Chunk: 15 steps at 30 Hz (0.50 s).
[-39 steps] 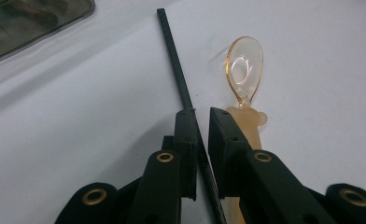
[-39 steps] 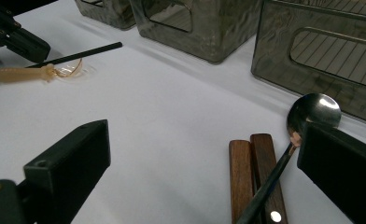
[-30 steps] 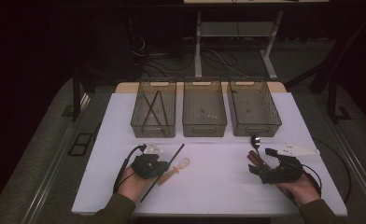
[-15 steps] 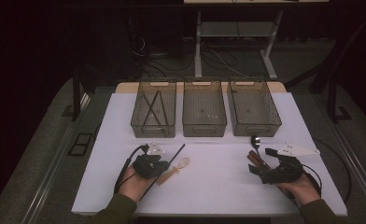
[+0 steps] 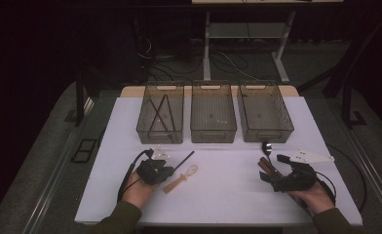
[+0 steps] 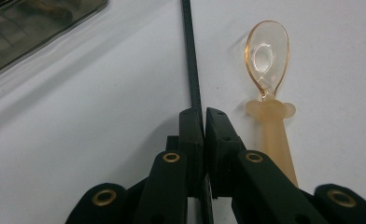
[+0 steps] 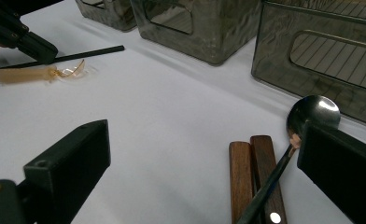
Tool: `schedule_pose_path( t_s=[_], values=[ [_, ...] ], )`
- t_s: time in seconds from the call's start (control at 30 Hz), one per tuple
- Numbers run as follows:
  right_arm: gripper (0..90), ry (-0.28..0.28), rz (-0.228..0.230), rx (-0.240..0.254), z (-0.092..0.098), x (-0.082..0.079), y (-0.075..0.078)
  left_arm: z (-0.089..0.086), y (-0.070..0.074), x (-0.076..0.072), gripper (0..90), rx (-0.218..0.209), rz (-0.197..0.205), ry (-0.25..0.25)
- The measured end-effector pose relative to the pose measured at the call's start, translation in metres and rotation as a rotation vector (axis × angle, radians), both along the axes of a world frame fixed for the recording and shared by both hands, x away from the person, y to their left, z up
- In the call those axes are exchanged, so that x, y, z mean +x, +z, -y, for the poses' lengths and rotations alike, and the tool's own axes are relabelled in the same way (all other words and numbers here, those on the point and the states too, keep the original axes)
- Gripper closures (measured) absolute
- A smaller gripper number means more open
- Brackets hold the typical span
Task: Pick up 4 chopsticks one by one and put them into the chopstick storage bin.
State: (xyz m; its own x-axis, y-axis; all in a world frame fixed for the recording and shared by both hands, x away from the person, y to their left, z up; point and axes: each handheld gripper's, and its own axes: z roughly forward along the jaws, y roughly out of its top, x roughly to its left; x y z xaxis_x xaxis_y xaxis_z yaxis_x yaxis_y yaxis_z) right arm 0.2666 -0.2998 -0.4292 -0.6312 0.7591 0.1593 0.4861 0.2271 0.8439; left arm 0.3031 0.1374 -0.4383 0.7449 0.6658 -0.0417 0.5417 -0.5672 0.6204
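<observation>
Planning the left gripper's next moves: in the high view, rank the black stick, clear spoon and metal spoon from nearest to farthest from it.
1. Black stick: clamped in the left gripper.
2. Clear spoon: just right of it.
3. Metal spoon: far right, by the right gripper.

Jaws of left hand-held gripper (image 6: 203, 128) just closing the last bit onto black chopstick (image 6: 192, 65), now pinched between pads. Seemingly no shift of chopstick on worktop (image 5: 228, 195), pointing toward about one o'clock.

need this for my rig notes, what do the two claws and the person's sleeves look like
Both claws, left and right, are matte black with flat jaws and brass-coloured pivot rivets. A black cable loops off the left one. The right carries a pale three-cornered plate. Sleeves are dark olive.
</observation>
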Motion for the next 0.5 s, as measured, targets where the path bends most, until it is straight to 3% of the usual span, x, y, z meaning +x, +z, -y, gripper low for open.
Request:
schedule_pose_path(
  t_s=[0.27,0.5],
  values=[
    [2.5,0.006,0.000,0.000,-0.0016,-0.0006,0.0000,-0.0036,0.0039,0.0015,85.9,0.006,-0.007,-0.009],
    [2.5,0.023,-0.009,-0.014,-0.0055,-0.0008,-0.0029,-0.0097,0.0074,0.0028,85.8,-0.020,-0.009,-0.016]
  ],
)
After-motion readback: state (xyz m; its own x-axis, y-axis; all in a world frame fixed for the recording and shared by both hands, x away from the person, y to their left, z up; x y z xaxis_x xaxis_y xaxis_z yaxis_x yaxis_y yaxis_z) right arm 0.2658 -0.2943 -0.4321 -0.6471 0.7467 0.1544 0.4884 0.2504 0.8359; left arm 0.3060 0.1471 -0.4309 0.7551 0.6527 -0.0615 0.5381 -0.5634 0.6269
